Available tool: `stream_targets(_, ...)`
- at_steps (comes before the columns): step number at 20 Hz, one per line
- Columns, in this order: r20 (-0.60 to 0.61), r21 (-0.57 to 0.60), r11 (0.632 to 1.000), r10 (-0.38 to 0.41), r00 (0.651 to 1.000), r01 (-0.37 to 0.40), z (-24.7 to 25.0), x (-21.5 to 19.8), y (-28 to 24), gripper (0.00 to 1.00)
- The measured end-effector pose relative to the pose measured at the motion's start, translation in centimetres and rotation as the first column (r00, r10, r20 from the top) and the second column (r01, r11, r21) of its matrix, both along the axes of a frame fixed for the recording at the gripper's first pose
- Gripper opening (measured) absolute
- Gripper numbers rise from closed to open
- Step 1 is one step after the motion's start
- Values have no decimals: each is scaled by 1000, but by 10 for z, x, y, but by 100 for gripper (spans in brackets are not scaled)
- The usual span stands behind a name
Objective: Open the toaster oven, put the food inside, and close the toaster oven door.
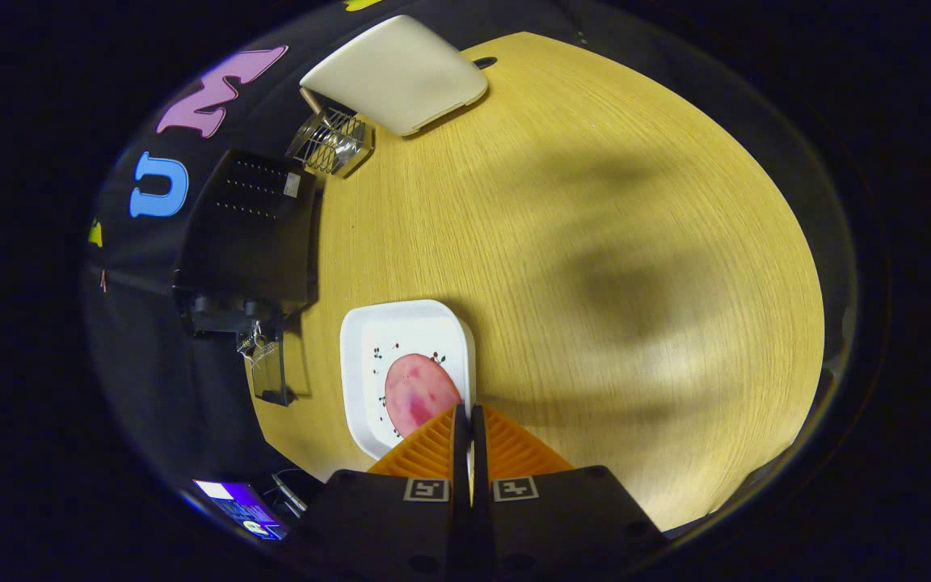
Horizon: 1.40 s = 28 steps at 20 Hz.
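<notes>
The gripper (468,414) hangs over a pale wooden worktop (595,242), looking down on it, with its jaws drawn in narrow — only a thin slit shows between the two fingers, and nothing is gripped in it. The fingertips (443,428) sit right at the near right rim of a white square plate (364,364), the left one overlapping the plate and the right one over bare wood just beside it.

On the plate lies the food (417,394), a round pinkish-red slice resting flat towards the plate's near side, just ahead of and a little left of the fingers; its nearest edge passes under the left finger. Whether the finger actually touches it I cannot tell from this angle. Small dark specks dot the plate's white surface around the slice.

To the left of the plate, at the worktop's edge against the dark booth wall, stands the toaster oven (247,234) — a black box with rows of vent holes on top. Its glass door (270,368) hangs open and down at the front, close to the plate's left side.

Beyond the oven sits a small wire rack (330,141), and just past that a cream-coloured flat board (397,74) lies at the worktop's far corner. Broad soft shadows fall across the wood to the right, well apart from everything else.
</notes>
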<state>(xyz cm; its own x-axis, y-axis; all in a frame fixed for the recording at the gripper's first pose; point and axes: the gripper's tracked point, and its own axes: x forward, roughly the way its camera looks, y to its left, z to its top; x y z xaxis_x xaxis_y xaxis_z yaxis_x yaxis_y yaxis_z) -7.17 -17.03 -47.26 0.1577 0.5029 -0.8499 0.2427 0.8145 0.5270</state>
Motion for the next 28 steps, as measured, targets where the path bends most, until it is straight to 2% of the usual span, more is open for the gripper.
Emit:
stream_targets(7,-2,124,984,-132,991,131,48,-29,51,5)
stream_targets(14,-10,156,973,-172,985,171,88,-64,140,5)
stream_targets(20,-2,188,957,-225,974,222,109,-51,232,5)
stream_targets(24,-35,200,919,-340,940,340,106,-28,280,5)
stream_targets(28,-59,169,859,-481,875,483,93,-2,313,5)
